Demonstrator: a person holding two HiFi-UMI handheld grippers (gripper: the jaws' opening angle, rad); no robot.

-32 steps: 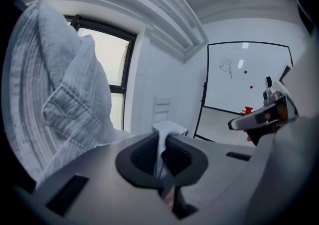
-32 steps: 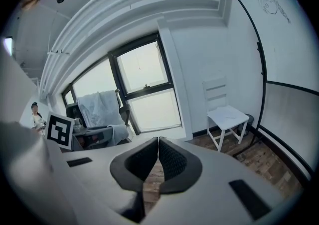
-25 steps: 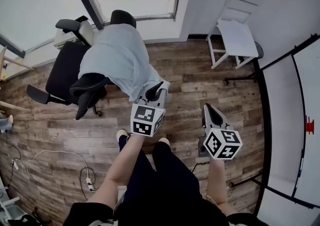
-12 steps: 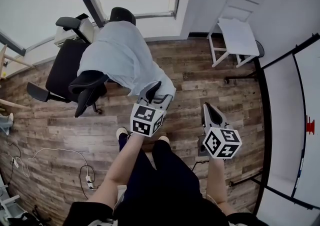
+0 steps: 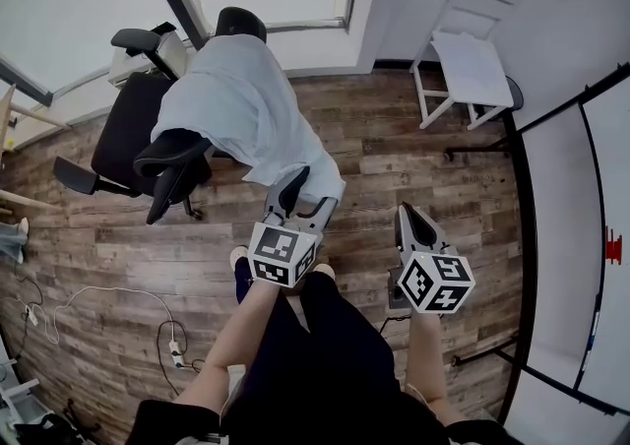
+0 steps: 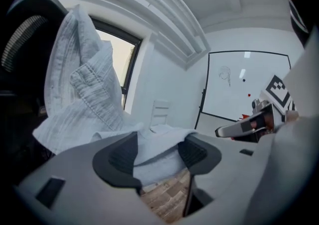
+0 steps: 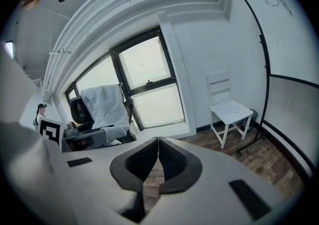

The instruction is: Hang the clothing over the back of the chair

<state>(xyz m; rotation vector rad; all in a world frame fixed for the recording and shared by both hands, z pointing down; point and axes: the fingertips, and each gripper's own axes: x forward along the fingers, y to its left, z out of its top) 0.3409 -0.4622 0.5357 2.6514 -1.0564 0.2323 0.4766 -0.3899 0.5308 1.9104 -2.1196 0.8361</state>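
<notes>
Left gripper view, shirt (image 6: 89, 89) between just-opened jaws of left claw (image 6: 158, 150), head view unclear, right claw (image 7: 158, 157) pressed together.

Floor (image 5: 394, 148): was wooden planks.
Office chair (image 5: 123, 138): stood at far left edge.
White chair (image 5: 471, 64): stood in far right corner.
Cable (image 5: 98, 297): lay near left.

no legible txt, no labels, no nos.
</notes>
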